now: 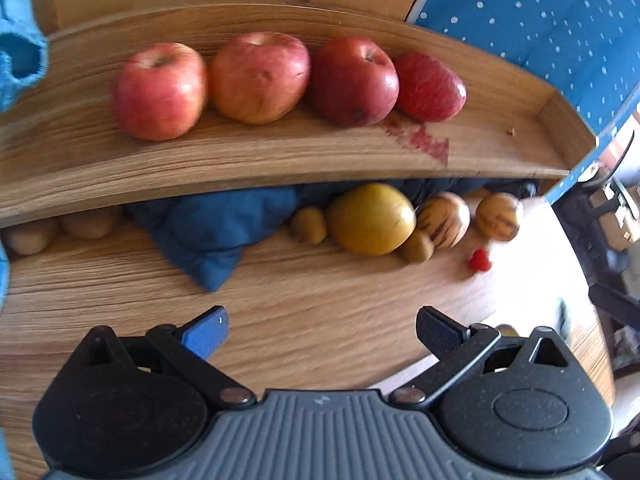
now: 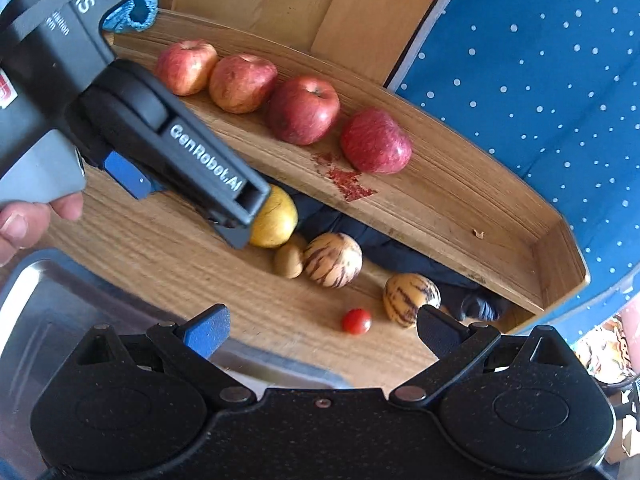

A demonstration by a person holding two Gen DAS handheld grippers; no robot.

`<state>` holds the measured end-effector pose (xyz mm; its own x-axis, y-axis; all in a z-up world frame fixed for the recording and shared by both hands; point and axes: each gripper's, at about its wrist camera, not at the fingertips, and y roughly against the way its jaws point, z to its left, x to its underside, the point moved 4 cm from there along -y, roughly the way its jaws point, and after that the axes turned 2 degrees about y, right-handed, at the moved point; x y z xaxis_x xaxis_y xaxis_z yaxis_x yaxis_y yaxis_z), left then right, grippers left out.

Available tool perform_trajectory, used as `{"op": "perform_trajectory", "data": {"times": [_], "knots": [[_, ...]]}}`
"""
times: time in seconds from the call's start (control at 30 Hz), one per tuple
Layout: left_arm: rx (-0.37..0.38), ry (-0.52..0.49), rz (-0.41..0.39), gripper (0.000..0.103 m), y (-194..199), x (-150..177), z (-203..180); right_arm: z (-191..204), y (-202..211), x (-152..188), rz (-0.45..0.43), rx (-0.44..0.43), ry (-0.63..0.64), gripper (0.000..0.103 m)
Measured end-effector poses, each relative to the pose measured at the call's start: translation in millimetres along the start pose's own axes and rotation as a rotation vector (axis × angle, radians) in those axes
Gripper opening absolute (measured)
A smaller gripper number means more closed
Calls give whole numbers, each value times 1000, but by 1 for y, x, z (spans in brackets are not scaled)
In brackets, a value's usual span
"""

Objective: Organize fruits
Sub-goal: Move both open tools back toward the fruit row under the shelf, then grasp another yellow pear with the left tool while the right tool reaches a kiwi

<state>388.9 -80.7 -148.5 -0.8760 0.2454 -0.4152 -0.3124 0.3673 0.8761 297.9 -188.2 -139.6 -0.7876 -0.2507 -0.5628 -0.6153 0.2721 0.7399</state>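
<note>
Several red apples point(image 1: 256, 78) stand in a row on a raised wooden shelf point(image 1: 280, 156); they also show in the right wrist view point(image 2: 304, 110). Below on the table lie a yellow apple point(image 1: 370, 220), two striped melons point(image 1: 446, 220) point(image 2: 334, 260), small brown kiwis point(image 1: 308, 224) and a cherry tomato point(image 2: 356, 321). My left gripper point(image 1: 322, 330) is open and empty above the table, a short way before the yellow apple. It shows from the side in the right wrist view point(image 2: 224, 216), its tip close to the yellow apple point(image 2: 276, 220). My right gripper point(image 2: 324, 332) is open and empty.
A blue cloth point(image 1: 212, 224) lies under the shelf on the wooden table point(image 1: 320, 292). A metal tray point(image 2: 60, 312) sits at the lower left of the right wrist view. A blue dotted fabric point(image 2: 540, 80) hangs at the right. A red stain point(image 1: 424, 140) marks the shelf.
</note>
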Motion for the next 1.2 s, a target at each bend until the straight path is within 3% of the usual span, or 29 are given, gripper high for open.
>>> {"op": "perform_trajectory", "data": {"times": [0.13, 0.4, 0.63, 0.9, 1.2], "knots": [[49, 79, 9, 102, -14, -12, -8, -9, -14, -2, -2, -36, -15, 100], [105, 247, 40, 101, -38, -25, -11, -9, -38, -6, 20, -199, -103, 82], [133, 377, 61, 93, -49, -30, -1, -11, -69, -7, 84, -272, -246, 56], [190, 505, 77, 89, -60, -34, -1, -18, -89, -6, 115, -321, -415, 49], [167, 616, 46, 83, -67, -35, -5, -18, -95, -9, 116, -334, -492, 43]]}}
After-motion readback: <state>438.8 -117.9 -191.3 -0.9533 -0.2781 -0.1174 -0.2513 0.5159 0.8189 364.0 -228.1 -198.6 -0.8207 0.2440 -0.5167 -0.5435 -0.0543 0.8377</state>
